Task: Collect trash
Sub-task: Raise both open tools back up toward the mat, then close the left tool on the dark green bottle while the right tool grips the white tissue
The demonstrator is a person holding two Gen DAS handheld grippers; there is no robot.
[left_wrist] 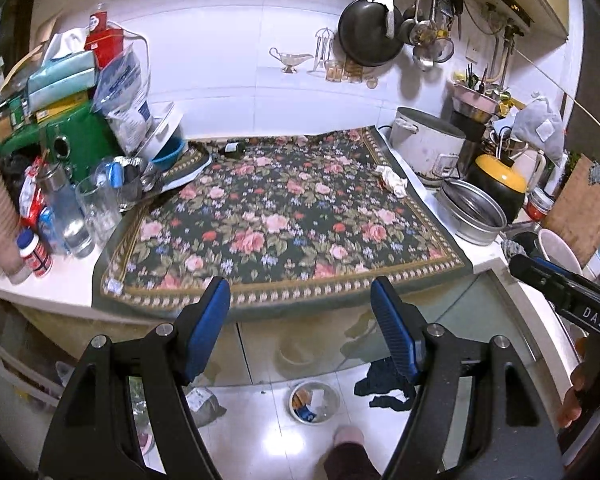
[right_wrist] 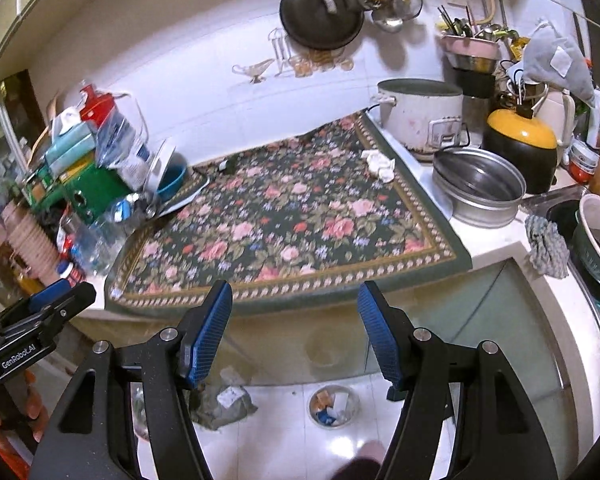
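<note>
The crumpled white tissue (left_wrist: 392, 179) lies on the far right part of the floral cloth (left_wrist: 284, 216), close to the cloth's right border and just in front of the white rice cooker (left_wrist: 428, 144). It looks like the obvious piece of trash on the surface (left_wrist: 60, 284). A small dark bottle (left_wrist: 233, 148) lying at the cloth's far edge may be a second one.

Both grippers hang near the front edge of the surface, empty, fingers spread wide: the left gripper (left_wrist: 300, 308) and the right gripper (right_wrist: 295, 312).

The right gripper sits closer to the tissue, so it is the likelier one to reach. Come in from above, straddle the wad, and pinch only the paper, not the cloth beneath. Keep clear of the steel basin (right_wrist: 478, 192) to the right. The trash bin (right_wrist: 334, 405) stands on the floor below for the drop.
</note>
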